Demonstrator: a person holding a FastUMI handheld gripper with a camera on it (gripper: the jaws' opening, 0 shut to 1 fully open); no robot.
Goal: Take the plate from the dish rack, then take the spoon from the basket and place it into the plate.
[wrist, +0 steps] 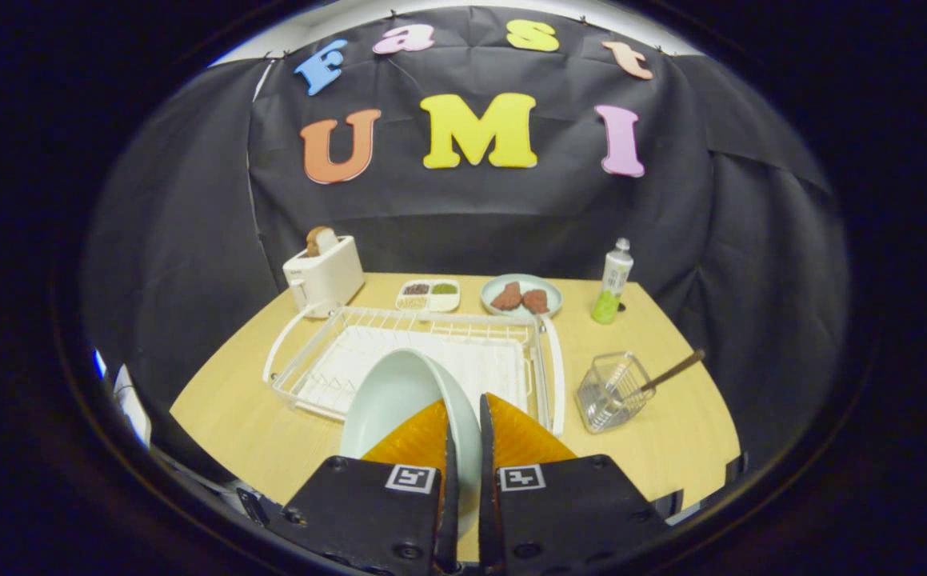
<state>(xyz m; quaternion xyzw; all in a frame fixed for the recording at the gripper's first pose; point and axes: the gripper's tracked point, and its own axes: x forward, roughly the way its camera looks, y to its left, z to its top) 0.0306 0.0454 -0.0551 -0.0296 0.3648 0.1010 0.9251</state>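
Fingers (464,416) closed edge-on over the rim of the plate (399,400), holding it tilted, just ahead of them and over the dish rack (431,352). Spoon (671,372) leans in the basket (611,392), right of the fingers on the surface (271,432), handle up for picking.

A pale bluish-white plate (399,400) is seen against a white wire dish rack (431,352); light wood grain is shown by the table (671,432). A clear wire basket (611,390) is paired with a dark brown spoon (675,370).
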